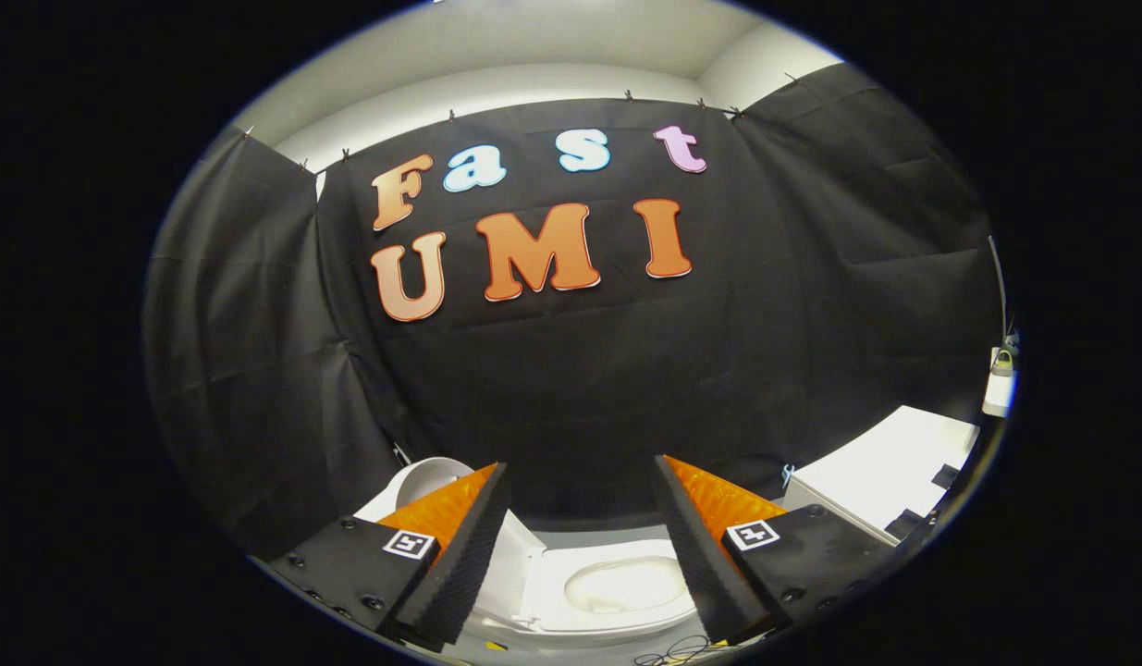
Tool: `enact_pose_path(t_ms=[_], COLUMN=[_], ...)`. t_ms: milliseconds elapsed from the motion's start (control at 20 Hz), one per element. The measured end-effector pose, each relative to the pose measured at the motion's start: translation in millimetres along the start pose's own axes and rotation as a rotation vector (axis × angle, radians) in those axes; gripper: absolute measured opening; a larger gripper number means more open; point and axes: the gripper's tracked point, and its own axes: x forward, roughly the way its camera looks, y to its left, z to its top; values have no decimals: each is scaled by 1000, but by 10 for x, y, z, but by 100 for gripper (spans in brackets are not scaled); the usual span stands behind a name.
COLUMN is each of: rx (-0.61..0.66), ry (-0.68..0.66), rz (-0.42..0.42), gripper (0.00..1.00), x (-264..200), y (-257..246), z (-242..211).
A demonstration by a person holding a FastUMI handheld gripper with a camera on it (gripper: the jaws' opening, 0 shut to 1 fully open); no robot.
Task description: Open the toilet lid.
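My gripper (580,464) is open, its two orange-and-black fingers (460,546) spread wide with nothing between them. Below and beyond the fingers stands a white toilet (534,592). Its lid (421,485) is raised and stands up on the left, partly hidden behind my left finger. The seat ring and the bowl (626,585) lie uncovered between the two fingers. My fingers hang above the toilet and touch neither the lid nor the seat.
A white boxy surface (890,474) stands to the right of the toilet, beyond my right finger. A thin dark cable (672,652) lies on the grey floor in front of the bowl. Black cloth walls close the booth behind and on both sides.
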Motion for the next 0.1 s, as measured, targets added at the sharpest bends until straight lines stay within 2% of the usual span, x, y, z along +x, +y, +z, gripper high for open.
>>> enact_pose_path(t_ms=[100], rx=[27], ry=[-11], rz=[-5], gripper=[99], x=[10], y=[-304], z=[76])
